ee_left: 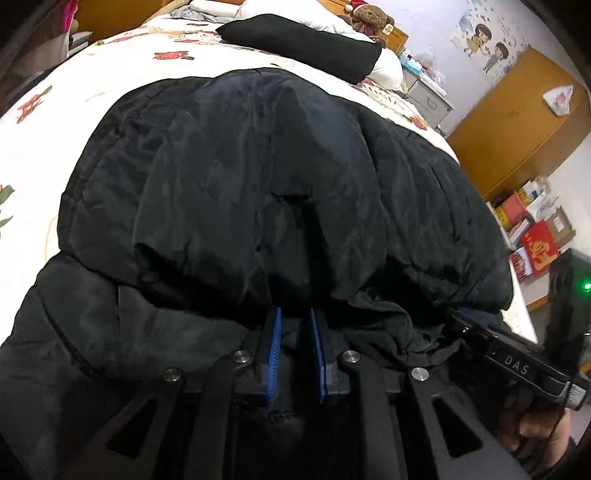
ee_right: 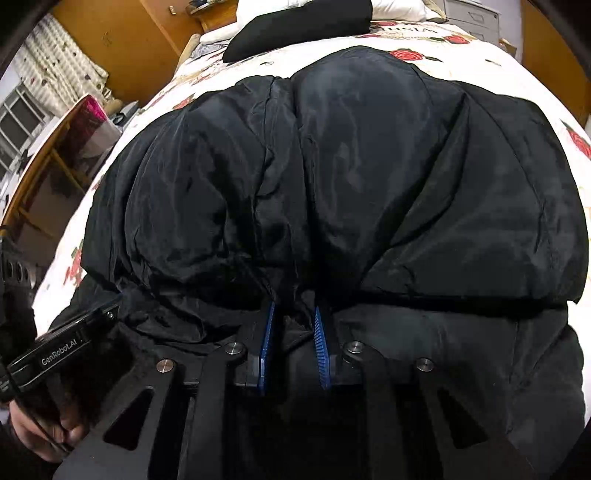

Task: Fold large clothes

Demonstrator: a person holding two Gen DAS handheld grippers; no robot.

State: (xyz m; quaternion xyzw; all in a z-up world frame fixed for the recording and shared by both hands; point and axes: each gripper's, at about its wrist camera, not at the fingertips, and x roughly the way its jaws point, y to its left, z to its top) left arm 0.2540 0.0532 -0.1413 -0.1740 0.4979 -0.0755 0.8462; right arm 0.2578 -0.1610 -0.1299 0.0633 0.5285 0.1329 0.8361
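Observation:
A large black padded jacket point(ee_left: 258, 177) lies bunched on the bed and fills both views; it also shows in the right wrist view point(ee_right: 369, 177). My left gripper point(ee_left: 295, 317) is shut on a fold of the jacket's near edge, its blue pads point(ee_left: 275, 343) pinching the cloth and its tips hidden under it. My right gripper point(ee_right: 293, 314) is shut on the same near edge, a little to the right of the left one, with cloth between its blue pads point(ee_right: 321, 343). Each gripper's body shows in the other's view, right beside it.
The bed has a white sheet with red roses point(ee_left: 74, 110). A folded black garment point(ee_left: 303, 44) lies on white pillows at the head. Wooden cupboards point(ee_left: 517, 122), boxes point(ee_left: 535, 229) and a teddy bear point(ee_left: 369, 18) stand to the right; a wooden shelf point(ee_right: 55, 155) to the left.

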